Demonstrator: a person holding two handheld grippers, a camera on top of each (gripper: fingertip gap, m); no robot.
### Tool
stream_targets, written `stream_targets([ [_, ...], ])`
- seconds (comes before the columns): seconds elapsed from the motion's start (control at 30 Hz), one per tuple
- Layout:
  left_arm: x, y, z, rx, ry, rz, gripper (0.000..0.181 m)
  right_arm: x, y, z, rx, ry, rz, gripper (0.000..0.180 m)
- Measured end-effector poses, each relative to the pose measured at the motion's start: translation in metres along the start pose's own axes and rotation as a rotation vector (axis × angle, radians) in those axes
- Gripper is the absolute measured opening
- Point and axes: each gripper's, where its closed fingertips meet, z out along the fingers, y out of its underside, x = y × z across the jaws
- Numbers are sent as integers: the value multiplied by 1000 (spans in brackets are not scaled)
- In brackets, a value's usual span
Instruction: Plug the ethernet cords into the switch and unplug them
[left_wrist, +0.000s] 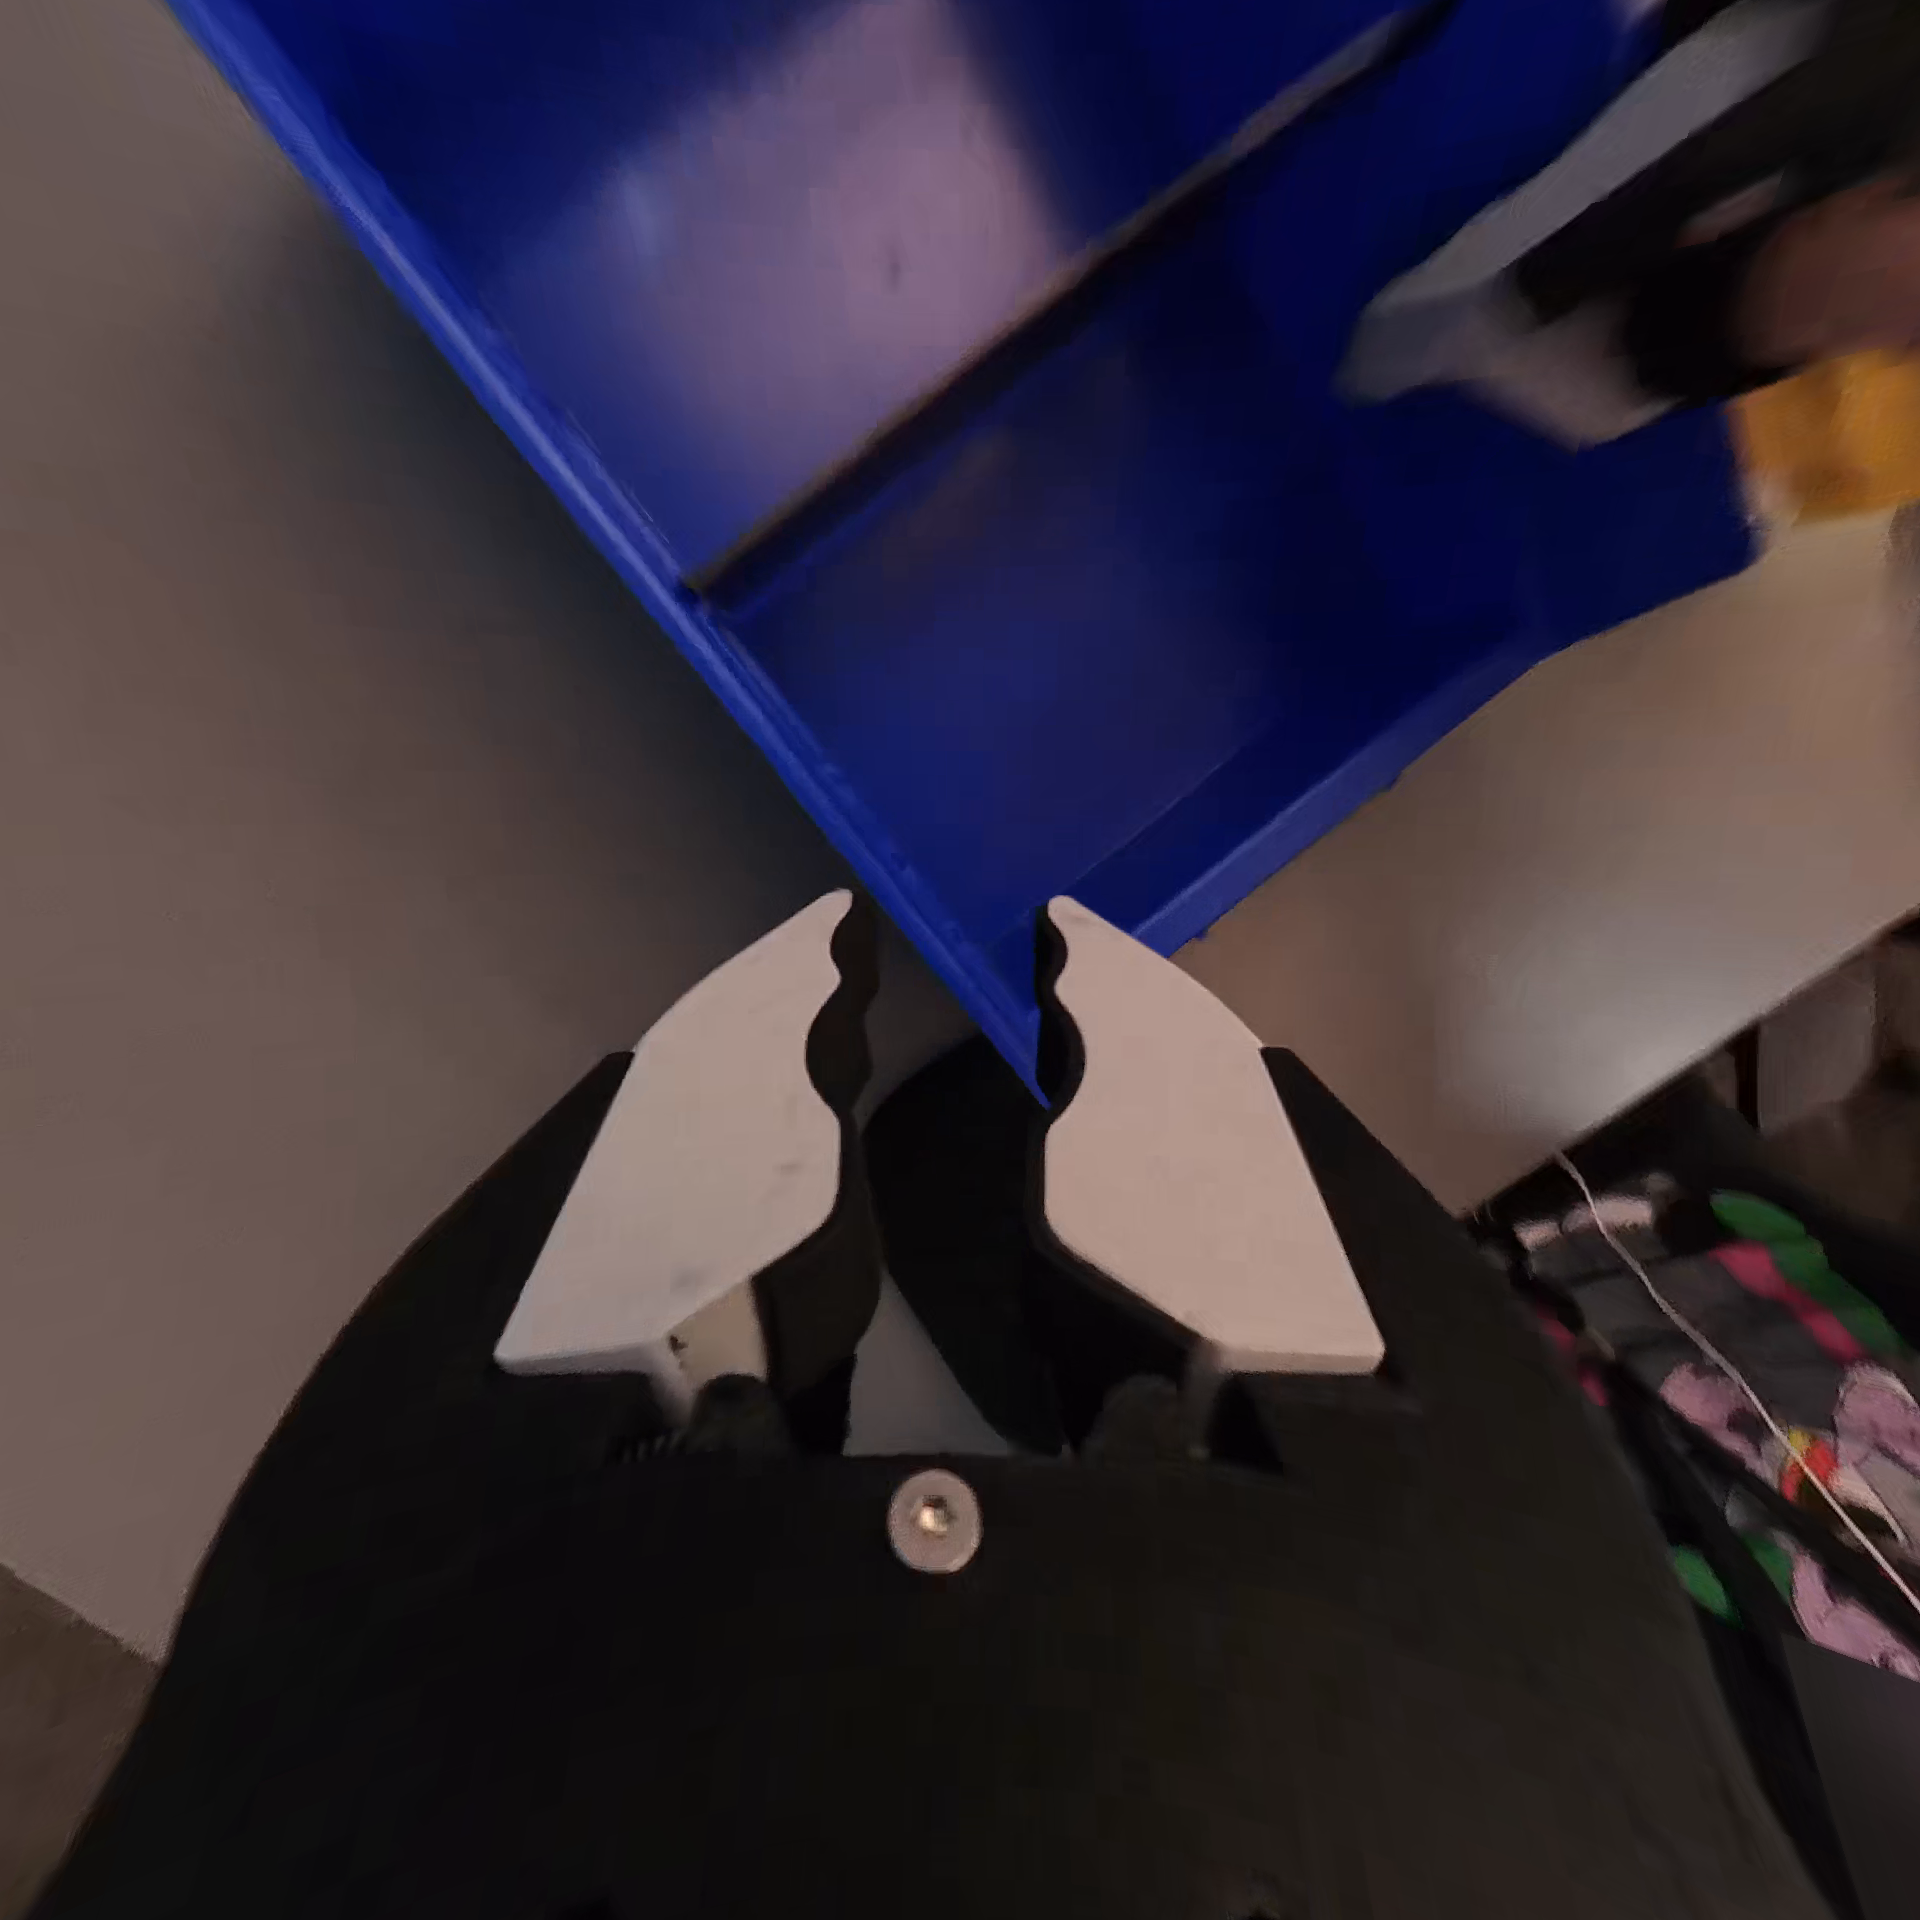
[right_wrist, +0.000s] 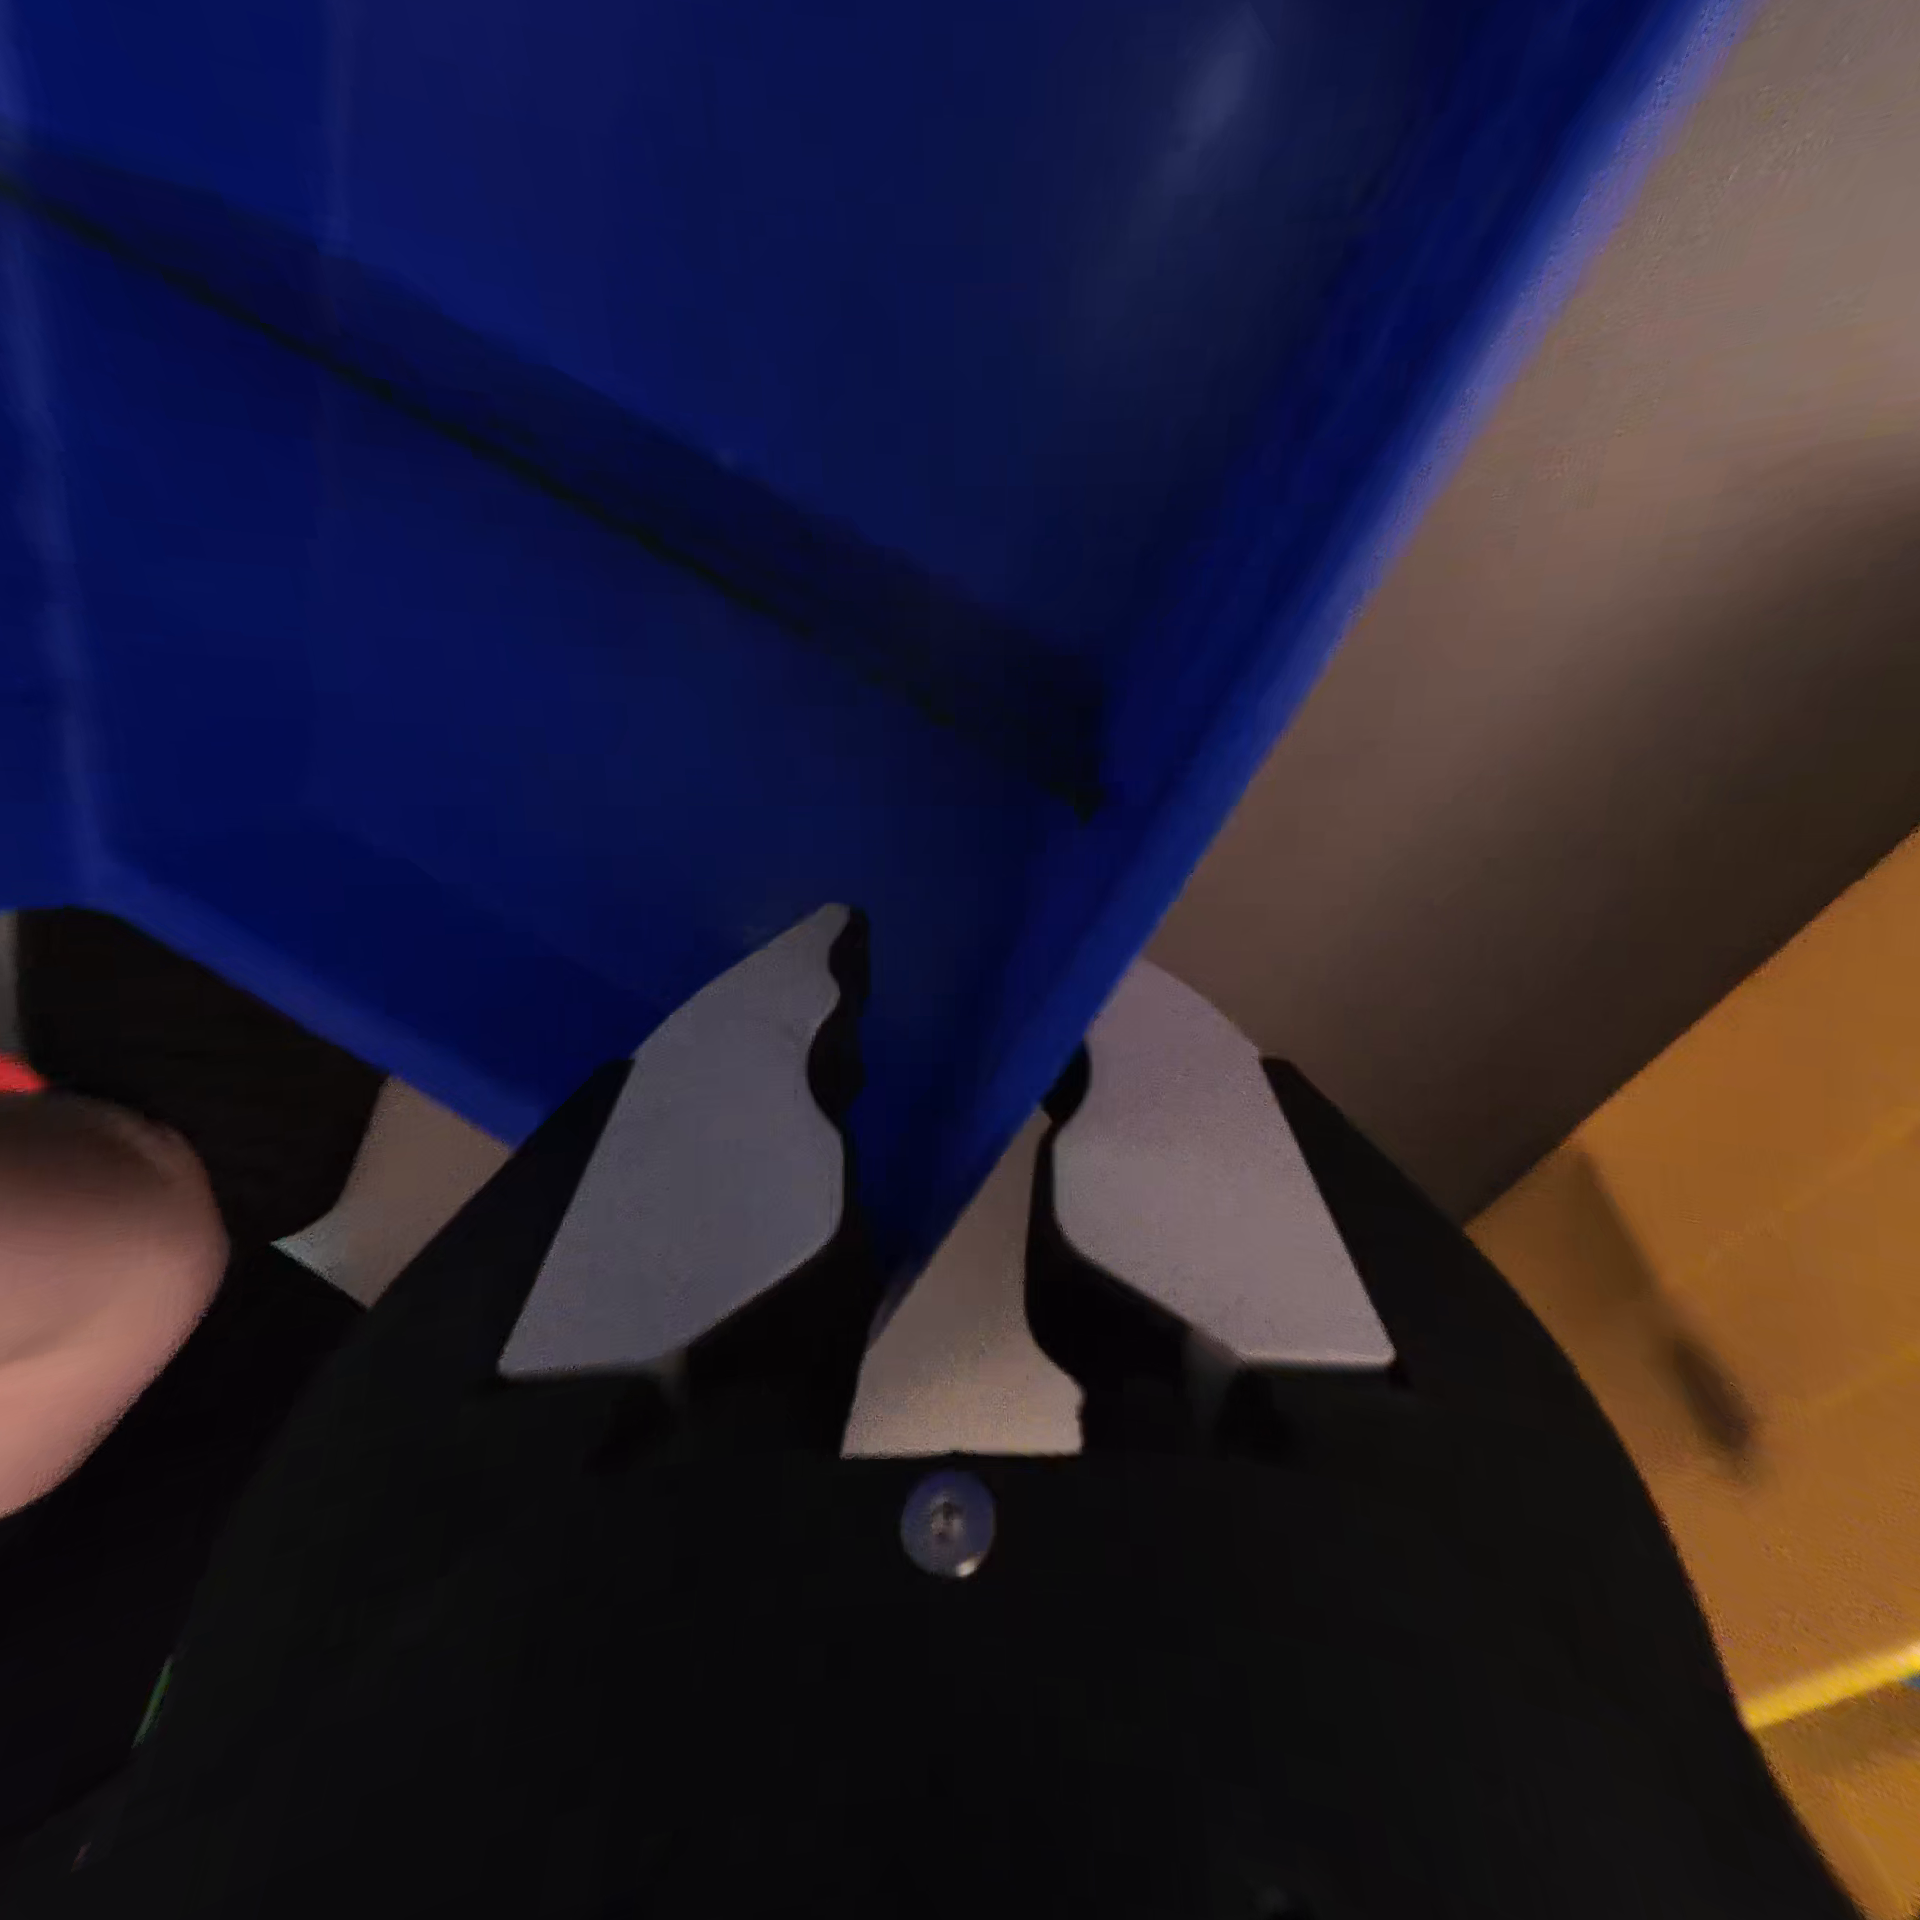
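A blue plastic bin with a dark divider fills both views; it also shows in the right wrist view. My left gripper has the bin's near corner wall between its white fingers, and the wall touches the right finger. My right gripper straddles another wall of the bin, which crosses over its right fingertip. It also shows blurred at the top right of the left wrist view. No ethernet cords or switch show in either view. Both views are motion-blurred.
The bin is over a grey tabletop. Patterned fabric lies past the table's edge at lower right. A hand is at the left of the right wrist view. An orange-brown surface lies at the right.
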Motion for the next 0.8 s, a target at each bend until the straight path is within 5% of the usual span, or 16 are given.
stream_targets([
  [0.17,1,-48,-66,422,-153,73,27,8,7,12,-202,20,82,12],
  [0.27,20,-70,-114,722,-109,66,26,20,8,8,-216,53,74,6],
  [0.43,38,-62,-161,917,-111,76,41,27,25,-20,-285,49,-7,5],
  [0.63,46,-49,-226,1293,-106,-6,58,44,46,-132,-251,-6,-53,4],
  [0.8,85,-80,-176,1116,164,76,75,120,110,-258,-107,-12,91,4],
])
